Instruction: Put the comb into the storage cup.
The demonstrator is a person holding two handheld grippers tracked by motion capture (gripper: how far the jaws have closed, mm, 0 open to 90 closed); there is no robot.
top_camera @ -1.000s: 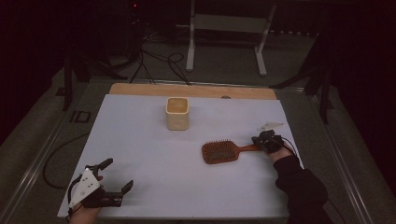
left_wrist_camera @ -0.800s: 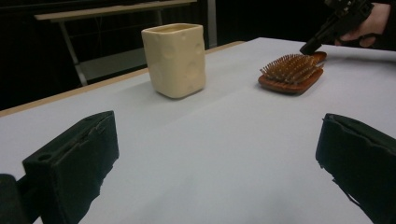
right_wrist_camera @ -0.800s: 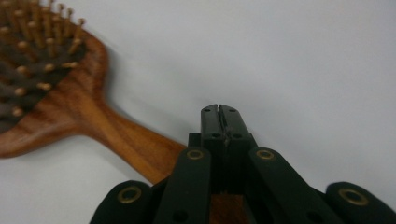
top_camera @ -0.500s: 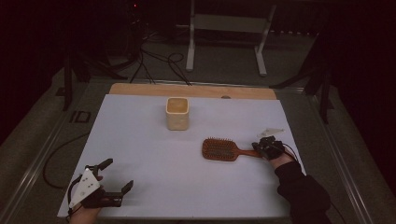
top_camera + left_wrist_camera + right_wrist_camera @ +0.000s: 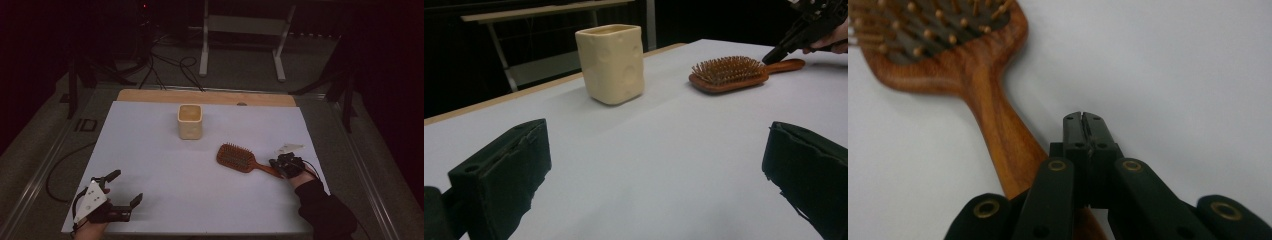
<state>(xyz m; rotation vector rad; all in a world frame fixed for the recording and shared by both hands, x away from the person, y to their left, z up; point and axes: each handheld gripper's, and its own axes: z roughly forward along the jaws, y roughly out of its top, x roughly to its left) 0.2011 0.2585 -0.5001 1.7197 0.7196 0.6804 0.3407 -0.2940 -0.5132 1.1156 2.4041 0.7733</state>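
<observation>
Right gripper [image 5: 1082,120], jaws clenched on nothing, hovers over the hairbrush [image 5: 973,75] handle, beside its right edge.

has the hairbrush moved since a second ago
Yes. In the high view the hairbrush has slid toward the table's near edge, farther from the cream cup, with the shut right gripper at its handle.

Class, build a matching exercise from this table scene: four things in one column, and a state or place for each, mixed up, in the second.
1. cup
2. hairbrush
3. left gripper
4. right gripper

a. jaws shut, above the brush handle
b. lying bristles up
c. jaws wide apart, nothing between them
d. standing upright near the table's far edge

Pairs: 1-d, 2-b, 3-c, 4-a
</observation>
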